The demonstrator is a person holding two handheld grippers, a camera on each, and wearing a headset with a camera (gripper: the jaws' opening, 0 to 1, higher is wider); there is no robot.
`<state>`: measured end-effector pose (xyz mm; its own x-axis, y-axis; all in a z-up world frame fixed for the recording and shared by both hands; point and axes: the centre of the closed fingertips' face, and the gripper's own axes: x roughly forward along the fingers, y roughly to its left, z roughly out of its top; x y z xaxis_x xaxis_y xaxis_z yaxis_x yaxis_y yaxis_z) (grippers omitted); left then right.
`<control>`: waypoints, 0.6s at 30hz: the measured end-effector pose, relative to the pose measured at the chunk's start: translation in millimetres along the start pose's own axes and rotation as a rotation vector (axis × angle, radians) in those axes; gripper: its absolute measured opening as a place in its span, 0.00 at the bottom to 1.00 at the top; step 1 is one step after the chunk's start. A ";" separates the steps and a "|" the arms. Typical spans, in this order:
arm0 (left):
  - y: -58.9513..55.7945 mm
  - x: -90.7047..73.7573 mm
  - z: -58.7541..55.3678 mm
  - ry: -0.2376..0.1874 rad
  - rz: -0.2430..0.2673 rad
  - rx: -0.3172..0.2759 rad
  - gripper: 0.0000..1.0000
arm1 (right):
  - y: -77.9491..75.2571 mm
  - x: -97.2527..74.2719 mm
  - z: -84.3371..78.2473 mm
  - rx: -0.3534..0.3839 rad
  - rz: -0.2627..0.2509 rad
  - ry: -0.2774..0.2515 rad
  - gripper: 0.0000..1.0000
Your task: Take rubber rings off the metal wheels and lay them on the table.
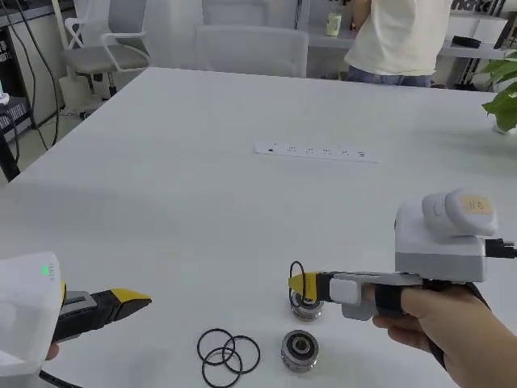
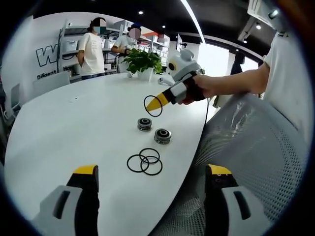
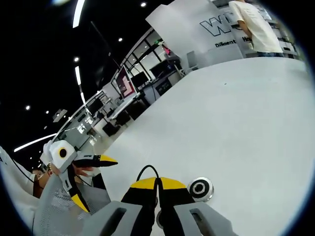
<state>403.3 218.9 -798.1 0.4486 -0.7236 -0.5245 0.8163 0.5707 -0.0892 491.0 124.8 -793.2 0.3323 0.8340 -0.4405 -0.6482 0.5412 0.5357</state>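
Three black rubber rings (image 1: 229, 356) lie overlapping near the table's front edge, also seen as rings (image 2: 145, 162). Two metal wheels stand beside them, one wheel (image 1: 300, 349) in front and one wheel (image 1: 306, 306) just behind it. My right gripper (image 1: 297, 283) hovers over the rear wheel, shut on a black rubber ring (image 1: 296, 270) that stands up from its yellow tips. The right gripper view shows the pinched ring (image 3: 148, 172) and a wheel (image 3: 201, 188). My left gripper (image 1: 141, 301) waits at the lower left, its jaws wide apart (image 2: 152, 172) and holding nothing.
A white power strip (image 1: 315, 151) lies flat in the middle of the white table (image 1: 202, 178). Office chairs (image 1: 250, 48) and a person (image 1: 400, 36) stand beyond the far edge. A green plant (image 1: 505, 93) sits at the right edge.
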 end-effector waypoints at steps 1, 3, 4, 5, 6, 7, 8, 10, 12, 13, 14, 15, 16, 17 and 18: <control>-0.4 0.1 -0.8 0.004 -0.001 0.001 0.87 | 1.1 1.2 -1.7 -0.002 0.002 0.007 0.00; -1.2 0.3 -2.9 0.014 -0.004 0.004 0.86 | 2.7 3.5 -4.8 -0.011 0.003 0.016 0.00; -1.5 0.4 -3.6 0.017 -0.005 0.004 0.86 | 3.1 4.4 -5.9 -0.015 0.003 0.019 0.00; -1.9 0.6 -4.2 0.019 -0.007 0.003 0.86 | 3.9 5.7 -7.8 -0.024 0.000 0.025 0.00; -2.2 0.7 -4.5 0.020 -0.008 0.002 0.86 | 3.5 6.6 -9.5 -0.033 -0.003 0.033 0.00; -2.4 0.8 -4.6 0.020 -0.009 0.000 0.85 | 2.2 7.7 -12.3 -0.050 -0.010 0.047 0.00; -2.6 0.8 -4.8 0.020 -0.010 -0.001 0.85 | 2.5 8.5 -13.6 -0.055 -0.009 0.052 0.00; -2.9 1.1 -5.2 0.021 -0.012 -0.006 0.84 | 2.7 10.1 -16.8 -0.062 -0.009 0.063 0.00; -3.2 1.4 -5.6 0.024 -0.014 -0.007 0.84 | 2.2 11.4 -19.4 -0.074 -0.015 0.072 0.00; -3.9 1.7 -6.2 0.028 -0.017 -0.003 0.83 | 2.0 12.0 -20.5 -0.078 -0.017 0.077 0.00; -4.5 1.7 -6.6 0.031 -0.020 0.000 0.83 | 1.8 12.9 -22.1 -0.083 -0.019 0.083 0.00; -4.9 1.7 -7.0 0.034 -0.022 0.002 0.82 | 1.5 13.4 -23.0 -0.086 -0.021 0.086 0.00; -4.9 1.8 -7.5 0.036 -0.022 0.004 0.82 | 1.0 13.7 -23.6 -0.087 -0.023 0.088 0.00; -4.7 1.8 -7.6 0.036 -0.022 0.003 0.82 | 0.5 14.0 -24.2 -0.089 -0.025 0.090 0.00; -4.1 1.5 -7.9 0.035 -0.021 0.001 0.82 | -0.1 14.4 -25.4 -0.090 -0.029 0.095 0.00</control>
<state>397.8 218.5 -805.2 0.4187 -0.7211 -0.5520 0.8255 0.5555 -0.0995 478.4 134.0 -817.9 0.2884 0.8021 -0.5229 -0.6998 0.5493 0.4566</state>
